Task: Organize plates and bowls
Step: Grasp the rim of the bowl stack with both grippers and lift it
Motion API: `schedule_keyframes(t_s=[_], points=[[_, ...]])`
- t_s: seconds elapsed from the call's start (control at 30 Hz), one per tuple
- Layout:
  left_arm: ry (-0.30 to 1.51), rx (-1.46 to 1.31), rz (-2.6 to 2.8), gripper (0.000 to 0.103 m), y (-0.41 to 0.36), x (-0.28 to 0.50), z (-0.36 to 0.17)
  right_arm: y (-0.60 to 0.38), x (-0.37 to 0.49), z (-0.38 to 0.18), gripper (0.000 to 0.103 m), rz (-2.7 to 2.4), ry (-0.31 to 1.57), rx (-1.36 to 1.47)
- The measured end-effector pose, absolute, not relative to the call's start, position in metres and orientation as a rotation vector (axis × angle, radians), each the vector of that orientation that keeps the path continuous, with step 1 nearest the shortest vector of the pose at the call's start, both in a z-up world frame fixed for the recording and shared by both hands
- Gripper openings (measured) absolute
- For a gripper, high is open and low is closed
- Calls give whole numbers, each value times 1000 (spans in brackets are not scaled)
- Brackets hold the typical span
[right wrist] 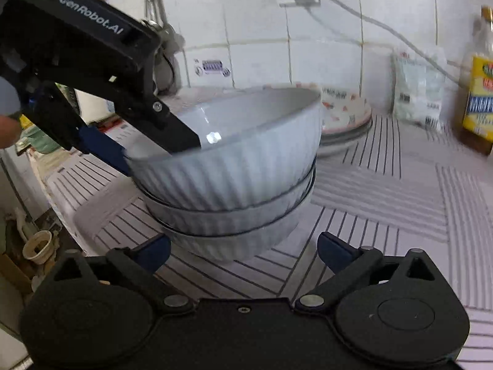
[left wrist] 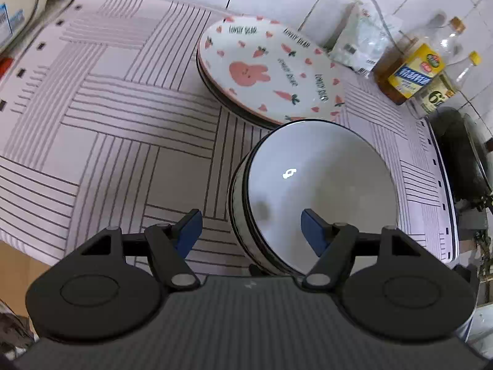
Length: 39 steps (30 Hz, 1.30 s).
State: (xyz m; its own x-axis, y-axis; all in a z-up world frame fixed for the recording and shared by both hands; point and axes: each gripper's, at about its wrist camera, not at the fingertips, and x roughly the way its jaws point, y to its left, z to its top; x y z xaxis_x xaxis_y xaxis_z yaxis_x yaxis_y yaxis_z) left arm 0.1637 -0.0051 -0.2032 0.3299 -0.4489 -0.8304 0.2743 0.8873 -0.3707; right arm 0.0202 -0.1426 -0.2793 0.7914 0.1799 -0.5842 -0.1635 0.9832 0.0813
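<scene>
Three white ribbed bowls with dark rims sit nested in a stack (left wrist: 320, 185) (right wrist: 234, 166) on the striped cloth. My left gripper (left wrist: 251, 231) (right wrist: 157, 154) is open and straddles the top bowl's near rim, one finger inside the bowl and the blue pad outside it, with a gap to the wall. My right gripper (right wrist: 245, 254) stands open low in front of the bottom bowl, with nothing pressed between its fingers. Behind the bowls lies a stack of plates (left wrist: 265, 67) (right wrist: 345, 114); the top one shows a pink rabbit and carrots.
The striped cloth (left wrist: 107, 123) covers the counter, which ends at the near left. Oil bottles (left wrist: 409, 71) (right wrist: 480, 104) and a plastic bag (left wrist: 360, 43) (right wrist: 419, 92) stand by the tiled wall. A black pan (left wrist: 462, 154) sits at the right.
</scene>
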Motion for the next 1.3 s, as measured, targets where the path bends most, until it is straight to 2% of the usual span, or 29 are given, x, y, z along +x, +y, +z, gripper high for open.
schedule_keyframes(t_s=[0.2, 0.33, 0.47, 0.67, 1.03, 1.3], points=[[1167, -205, -495, 64, -9, 175, -212, -141, 29, -285, 103, 229, 595, 16], [1179, -209, -513, 49, -10, 178, -214, -141, 30, -284, 101, 252, 577, 4], [1164, -198, -506, 41, -11, 176, -213, -137, 28, -282, 99, 260, 559, -24], [1168, -240, -477, 37, -6, 176, -215, -134, 33, -281, 99, 270, 566, -22], [1164, -127, -528, 37, -16, 169, -207, -140, 35, -275, 99, 301, 614, -19], [1114, -98, -578, 38, -19, 167, -167, -140, 25, -251, 98, 266, 559, -47]])
